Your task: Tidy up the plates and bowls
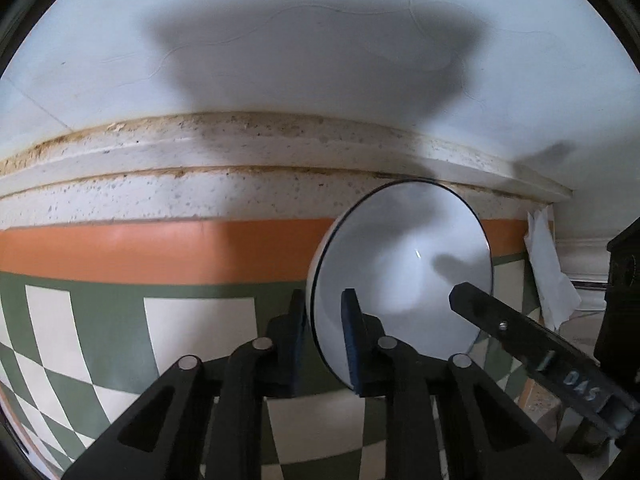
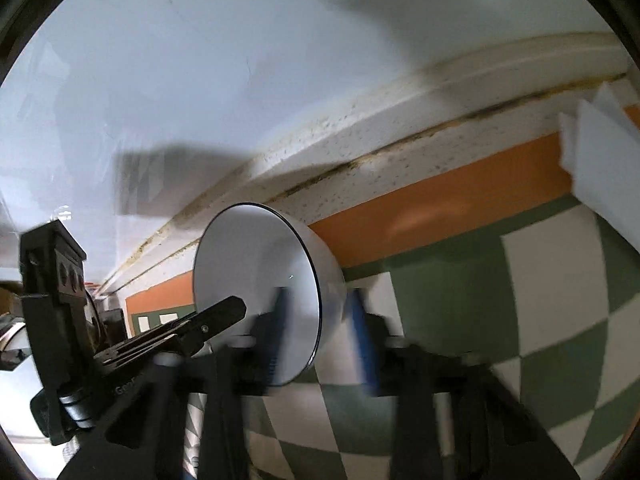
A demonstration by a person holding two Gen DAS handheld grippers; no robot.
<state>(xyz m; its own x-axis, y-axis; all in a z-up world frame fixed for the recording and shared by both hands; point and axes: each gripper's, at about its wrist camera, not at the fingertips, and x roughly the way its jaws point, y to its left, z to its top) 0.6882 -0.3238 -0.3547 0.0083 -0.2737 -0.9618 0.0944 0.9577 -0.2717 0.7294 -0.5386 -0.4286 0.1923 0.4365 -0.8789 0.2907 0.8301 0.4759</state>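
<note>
- White, round, dark-rimmed ceramic bowl point(image 1: 404, 276) held up on edge, open side turned toward the left wrist camera, its rim pinched between the two blue pads of the left gripper point(image 1: 326, 336).
- One blue pad point(image 1: 354, 340) seen lying against the bowl's inner face; the other pad behind the outer wall, mostly hidden.
- Left jaws narrow, closed on the bowl's rim.
- Seen from the right wrist view: a bowl of the same kind point(image 2: 260, 300), likewise on edge, its wall clamped between the blurred blue pads of the right gripper point(image 2: 320, 336).
- Right jaws narrow too, gripping the rim, one pad point(image 2: 362, 340) on the outer wall and one inside.
- Cannot tell whether one bowl or two.
- Black finger of the other gripper point(image 1: 520, 332) reaching in from the right of the left view, tip just over the bowl's edge; contact with the bowl not clear.
- Beneath: checked green-and-cream cloth with an orange border point(image 1: 160, 248), spread over a speckled pale stone counter point(image 1: 200, 196).
- Behind: plain white wall point(image 1: 120, 40) bearing a broad dark shadow.
- Crumpled white paper point(image 1: 548, 264) standing at the counter's far right end.
</note>
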